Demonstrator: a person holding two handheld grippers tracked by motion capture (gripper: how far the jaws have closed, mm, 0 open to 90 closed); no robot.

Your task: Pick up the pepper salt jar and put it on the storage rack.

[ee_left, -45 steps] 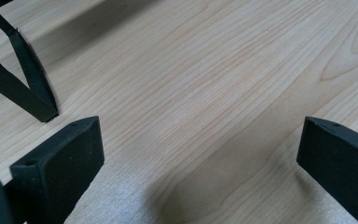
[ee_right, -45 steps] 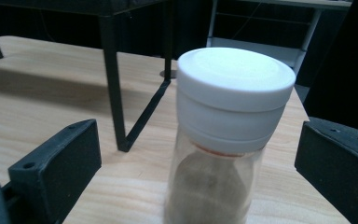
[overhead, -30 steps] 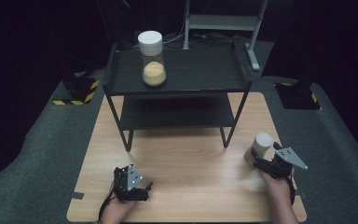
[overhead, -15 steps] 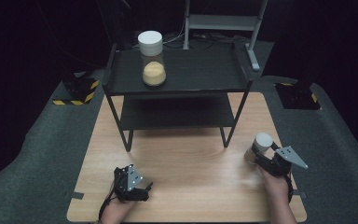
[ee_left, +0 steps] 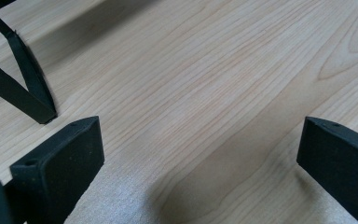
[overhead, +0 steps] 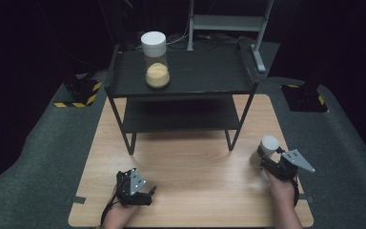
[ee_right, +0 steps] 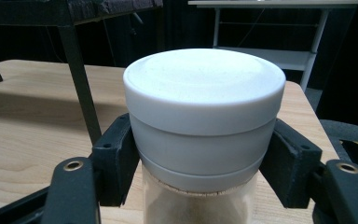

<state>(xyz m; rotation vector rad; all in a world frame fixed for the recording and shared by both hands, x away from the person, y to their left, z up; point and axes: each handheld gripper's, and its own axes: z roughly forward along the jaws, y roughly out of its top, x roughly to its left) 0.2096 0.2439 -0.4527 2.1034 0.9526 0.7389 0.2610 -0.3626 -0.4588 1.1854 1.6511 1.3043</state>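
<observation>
A clear jar [overhead: 266, 150] with a white lid and pale powder inside stands at the right of the wooden table [overhead: 195, 167]. My right gripper [overhead: 268, 161] is shut on it. Its jaws have just been closing, and the black pads [ee_right: 116, 154] now press both sides of the jar [ee_right: 204, 107] just under the lid's rim. A second jar [overhead: 155, 59] of the same kind, with yellow powder, stands on the top left of the black two-tier shelf [overhead: 195, 78]. My left gripper [overhead: 138, 185] rests near the table's front left, open [ee_left: 200, 154], with bare wood between its jaws.
The shelf's thin black legs [overhead: 234, 136] stand on the table's far half, one leg [ee_right: 81, 79] just left of the held jar. Grey mats [overhead: 38, 157] flank the table. A white metal stand [overhead: 228, 21] is behind the shelf.
The right gripper's jaws have drawn in on the jar's lid. The jar stays in the same spot and the left gripper has not moved.
</observation>
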